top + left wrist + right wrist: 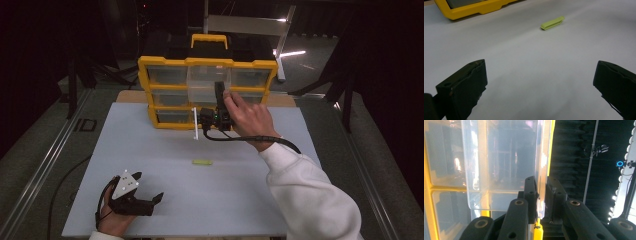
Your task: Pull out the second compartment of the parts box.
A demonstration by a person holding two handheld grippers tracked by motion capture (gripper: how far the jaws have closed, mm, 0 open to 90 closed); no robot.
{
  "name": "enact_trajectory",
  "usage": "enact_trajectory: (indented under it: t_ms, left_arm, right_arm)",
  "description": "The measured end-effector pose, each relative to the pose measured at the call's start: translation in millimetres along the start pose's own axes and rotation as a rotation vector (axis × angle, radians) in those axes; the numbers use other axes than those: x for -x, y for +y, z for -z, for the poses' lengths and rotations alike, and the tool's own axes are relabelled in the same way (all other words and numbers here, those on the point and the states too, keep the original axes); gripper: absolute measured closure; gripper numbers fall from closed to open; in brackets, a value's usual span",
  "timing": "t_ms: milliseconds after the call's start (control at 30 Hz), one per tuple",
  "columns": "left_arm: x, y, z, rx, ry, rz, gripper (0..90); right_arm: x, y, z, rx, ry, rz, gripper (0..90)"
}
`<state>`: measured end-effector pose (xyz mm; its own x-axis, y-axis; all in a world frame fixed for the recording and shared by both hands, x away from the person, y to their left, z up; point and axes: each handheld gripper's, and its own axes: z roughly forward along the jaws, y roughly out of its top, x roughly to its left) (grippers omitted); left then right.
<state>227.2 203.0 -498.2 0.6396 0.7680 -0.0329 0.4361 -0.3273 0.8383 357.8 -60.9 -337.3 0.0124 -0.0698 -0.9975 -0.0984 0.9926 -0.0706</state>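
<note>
A yellow-framed organizer (165, 62) with clear drawers stands at the far side of the table. Its top middle clear drawer (207, 80) sticks out toward me. My right gripper (219, 95) points up at it and is shut on it. In the right gripper view the right gripper (541, 187) pinches the thin front wall of the clear drawer (504, 157) between its pads. A small green piece (202, 162) lies flat mid-table. My left gripper (148, 186) rests near the front left edge, open and with nothing in it. Its view has the green piece (552, 23) far ahead of the left gripper (541, 82).
A thin white strip (195, 122) stands upright by the organizer's lower front. The right gripper's black cable (250, 138) loops across the table below the hand. The pale table top (150, 150) ends in metal rails on both sides. The organizer's yellow base (474, 8) shows at the top left.
</note>
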Motion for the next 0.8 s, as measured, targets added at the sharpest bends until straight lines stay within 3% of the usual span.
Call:
enact_trajectory:
  t_ms: [800]
  left_arm:
    - [0.1,0.0,0.3,0.0,0.001,0.0,0.0]
  right_arm:
    - [-4.8,-1.9,14.5,0.015,-0.001,-0.007,79.0]
